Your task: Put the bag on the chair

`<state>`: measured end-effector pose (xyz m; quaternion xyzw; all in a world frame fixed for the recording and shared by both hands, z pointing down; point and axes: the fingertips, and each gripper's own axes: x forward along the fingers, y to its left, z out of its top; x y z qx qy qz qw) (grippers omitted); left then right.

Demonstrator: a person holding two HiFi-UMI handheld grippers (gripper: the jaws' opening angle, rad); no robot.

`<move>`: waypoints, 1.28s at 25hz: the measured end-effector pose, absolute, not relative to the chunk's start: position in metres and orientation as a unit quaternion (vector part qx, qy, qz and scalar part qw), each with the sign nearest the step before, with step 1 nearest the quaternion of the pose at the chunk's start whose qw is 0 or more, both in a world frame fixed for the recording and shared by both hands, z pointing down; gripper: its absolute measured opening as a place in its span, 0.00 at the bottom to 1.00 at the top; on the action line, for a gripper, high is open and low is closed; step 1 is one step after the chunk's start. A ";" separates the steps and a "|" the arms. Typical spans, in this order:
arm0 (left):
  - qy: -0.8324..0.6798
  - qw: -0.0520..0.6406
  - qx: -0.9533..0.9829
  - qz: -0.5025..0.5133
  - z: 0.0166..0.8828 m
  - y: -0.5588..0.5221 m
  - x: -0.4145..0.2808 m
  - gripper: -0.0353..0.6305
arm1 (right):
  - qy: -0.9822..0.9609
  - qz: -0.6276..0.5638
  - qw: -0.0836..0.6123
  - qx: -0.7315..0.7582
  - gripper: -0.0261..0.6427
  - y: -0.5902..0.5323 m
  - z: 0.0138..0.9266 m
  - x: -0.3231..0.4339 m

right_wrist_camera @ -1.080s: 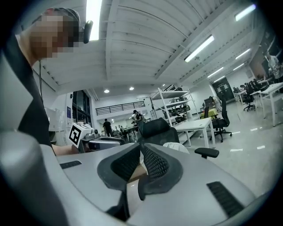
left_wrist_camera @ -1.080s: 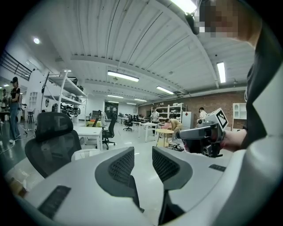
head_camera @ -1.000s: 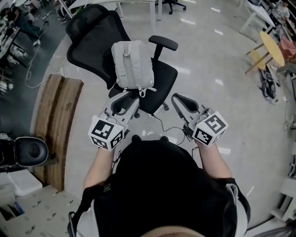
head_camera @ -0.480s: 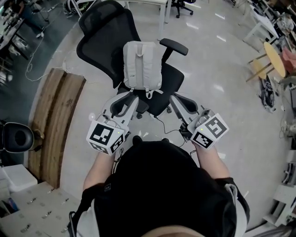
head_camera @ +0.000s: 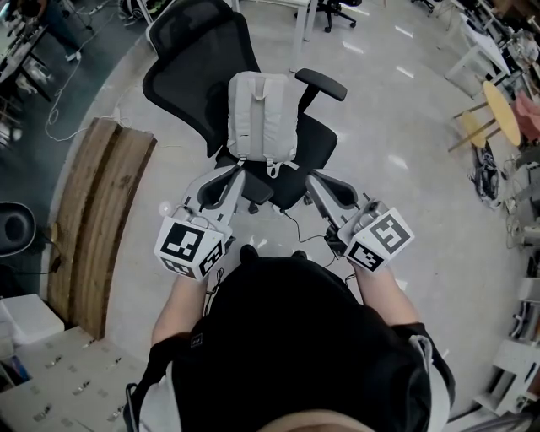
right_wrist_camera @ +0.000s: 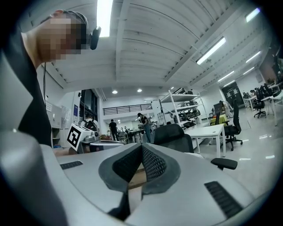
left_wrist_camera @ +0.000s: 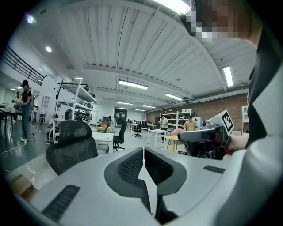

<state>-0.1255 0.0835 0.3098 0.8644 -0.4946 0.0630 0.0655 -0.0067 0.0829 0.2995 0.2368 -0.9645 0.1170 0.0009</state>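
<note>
The light grey bag (head_camera: pixel 261 114) stands on the seat of the black office chair (head_camera: pixel 192 67), leaning against its backrest. My left gripper (head_camera: pixel 229 175) hovers just in front of the seat's left edge, its jaws closing to shut with nothing between them; in the left gripper view the left gripper (left_wrist_camera: pixel 143 149) has its pads together and points over the chair's headrest (left_wrist_camera: pixel 73 139). My right gripper (head_camera: pixel 314 180) is shut and empty at the seat's right front, apart from the bag. The right gripper (right_wrist_camera: pixel 141 146) faces the chair (right_wrist_camera: pixel 173 137) and its armrest (right_wrist_camera: pixel 224 163).
A wooden platform (head_camera: pixel 97 215) lies on the floor to the left. A thin cable (head_camera: pixel 297 222) runs under the chair. White table legs (head_camera: pixel 305 18) stand behind the chair, and a yellow round table (head_camera: pixel 498 84) is far right. People stand in the room beyond.
The left gripper's jaws have closed from open, with nothing in them. Both grippers sit a little back from the bag, which stays on the chair. The right gripper stayed shut.
</note>
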 end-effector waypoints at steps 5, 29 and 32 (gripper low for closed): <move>-0.497 0.067 0.863 0.066 0.313 0.080 -0.126 0.09 | -0.963 0.118 0.004 0.243 0.08 0.079 0.304 -0.002; -0.496 0.078 0.861 0.077 0.322 0.078 -0.120 0.09 | -0.960 0.123 0.011 0.252 0.08 0.075 0.316 0.010; -0.497 0.079 0.861 0.077 0.323 0.077 -0.120 0.09 | -0.960 0.124 0.011 0.252 0.08 0.075 0.316 0.011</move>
